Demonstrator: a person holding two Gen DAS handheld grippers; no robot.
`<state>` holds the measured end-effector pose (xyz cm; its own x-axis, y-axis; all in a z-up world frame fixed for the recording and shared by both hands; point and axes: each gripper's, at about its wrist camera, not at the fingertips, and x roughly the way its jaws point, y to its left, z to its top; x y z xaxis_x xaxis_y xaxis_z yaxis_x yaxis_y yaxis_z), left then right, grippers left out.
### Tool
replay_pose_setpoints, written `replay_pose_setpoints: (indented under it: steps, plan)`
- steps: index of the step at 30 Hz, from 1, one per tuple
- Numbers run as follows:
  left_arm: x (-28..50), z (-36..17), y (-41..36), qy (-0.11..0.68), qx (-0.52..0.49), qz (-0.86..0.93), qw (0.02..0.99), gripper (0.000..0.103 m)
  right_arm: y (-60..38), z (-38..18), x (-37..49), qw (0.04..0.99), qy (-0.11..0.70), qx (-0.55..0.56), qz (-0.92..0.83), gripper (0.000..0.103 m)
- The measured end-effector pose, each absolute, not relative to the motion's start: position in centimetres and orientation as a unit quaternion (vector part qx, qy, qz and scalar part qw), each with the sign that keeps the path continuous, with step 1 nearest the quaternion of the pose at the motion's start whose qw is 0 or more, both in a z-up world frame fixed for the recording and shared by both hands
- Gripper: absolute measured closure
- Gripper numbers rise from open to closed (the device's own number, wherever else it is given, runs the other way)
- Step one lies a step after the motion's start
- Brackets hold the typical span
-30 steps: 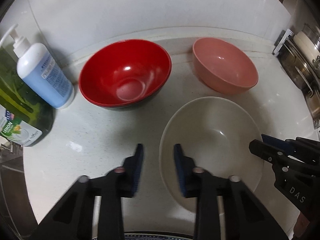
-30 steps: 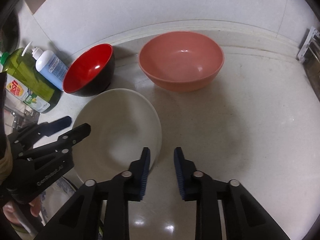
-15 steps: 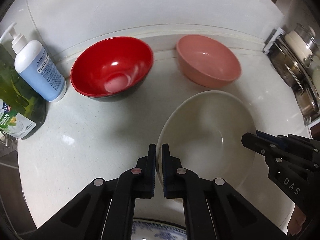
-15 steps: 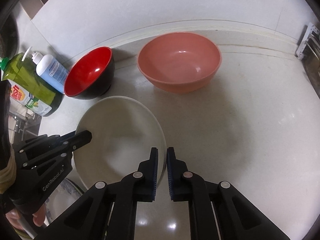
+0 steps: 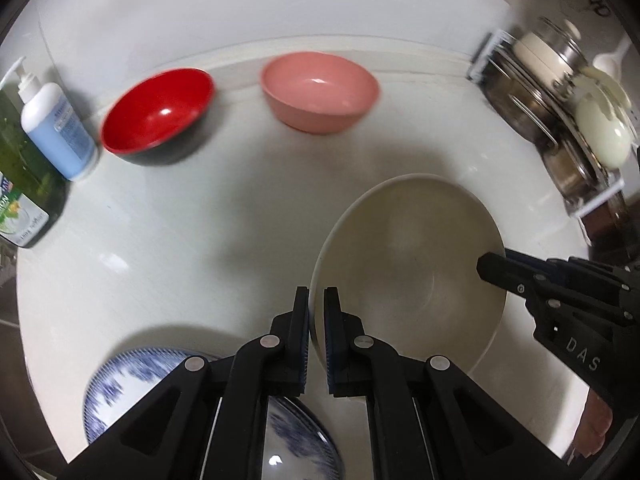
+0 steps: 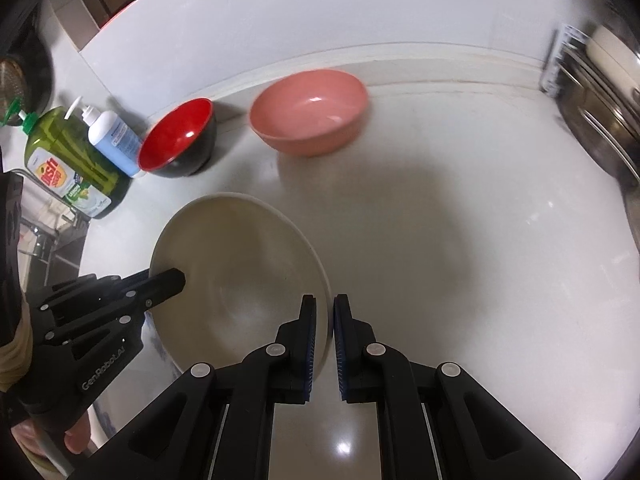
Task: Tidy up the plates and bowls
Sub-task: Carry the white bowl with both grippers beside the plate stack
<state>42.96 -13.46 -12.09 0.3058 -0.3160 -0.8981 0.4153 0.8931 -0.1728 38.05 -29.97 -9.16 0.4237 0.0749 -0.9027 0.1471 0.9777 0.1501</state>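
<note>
While your left gripper (image 5: 316, 334) pinches the near-left rim of the cream bowl (image 5: 408, 264) between nearly closed fingers, keep that squeeze even, because the left wrist view shows the rim edge sitting thinly between the pads and a tilt could let it slide out. From that view the bowl appears lifted off the white counter (image 5: 200, 240), with the blue patterned plate (image 5: 108, 388) low at the left beneath your gripper; I judge that plate the likely landing spot, so carry the bowl level and centre it before lowering. Your right gripper (image 5: 490, 266) grips the opposite rim there. Turning to the right wrist view, your right gripper (image 6: 324, 340) is narrowed on the bowl's (image 6: 236, 264) right edge, and the left gripper (image 6: 176, 282) holds the far side, so move both hands together at one pace. The red bowl (image 6: 180, 136) and pink bowl (image 6: 308, 110) stand well apart near the back wall, beside the soap bottles (image 6: 80, 152); steer clear of them.
</note>
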Motion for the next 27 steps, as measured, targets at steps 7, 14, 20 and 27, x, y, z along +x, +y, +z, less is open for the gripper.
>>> replay_pose_setpoints:
  steps: [7,14,20,27]
  plan:
    - [39.5,-12.3,-15.3,0.552,0.041,-0.238,0.798,0.095,-31.5,-8.6,34.2,0.833,0.542,0.104,-0.04,0.093]
    - [37.5,-12.8,-17.3,0.563,0.049,-0.244,0.788,0.094,-32.7,-9.3,31.6,0.822,0.557,0.107,-0.046,0.093]
    - [36.5,-13.6,-18.2,0.572,0.053,-0.248,0.78,0.094,-33.9,-10.1,30.3,0.811,0.572,0.111,-0.048,0.092]
    - [36.4,-14.5,-18.9,0.582,0.049,-0.242,0.775,0.092,-34.6,-11.3,29.8,0.797,0.592,0.113,-0.044,0.092]
